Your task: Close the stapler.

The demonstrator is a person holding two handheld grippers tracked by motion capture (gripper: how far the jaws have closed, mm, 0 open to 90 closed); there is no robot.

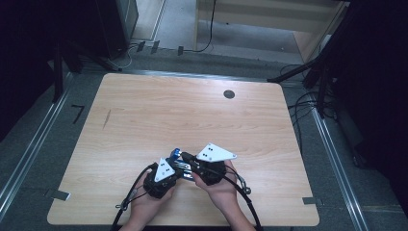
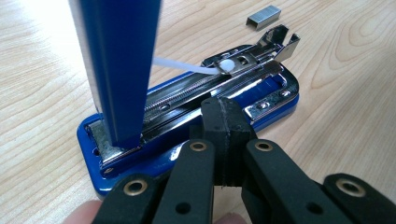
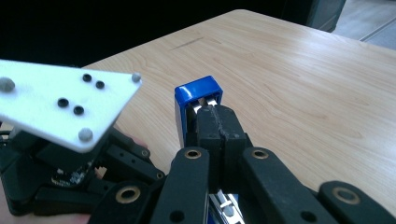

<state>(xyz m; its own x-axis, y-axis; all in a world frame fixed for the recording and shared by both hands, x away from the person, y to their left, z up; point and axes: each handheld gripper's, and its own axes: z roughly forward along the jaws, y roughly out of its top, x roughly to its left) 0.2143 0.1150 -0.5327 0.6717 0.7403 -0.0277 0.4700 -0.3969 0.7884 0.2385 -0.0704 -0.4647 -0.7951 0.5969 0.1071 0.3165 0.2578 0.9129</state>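
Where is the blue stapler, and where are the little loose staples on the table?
blue stapler [image 2: 275,105]: left gripper view, on its blue base edge.
loose staples [image 2: 264,17]: left gripper view, on the grey strip's top.

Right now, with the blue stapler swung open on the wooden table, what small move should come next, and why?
Probably lift the right gripper off the raised blue stapler lid and reach for the small grey staple strip lying beyond the stapler. The silver staple channel lies exposed, and the shut left gripper rests at the blue stapler base, seemingly steadying it.
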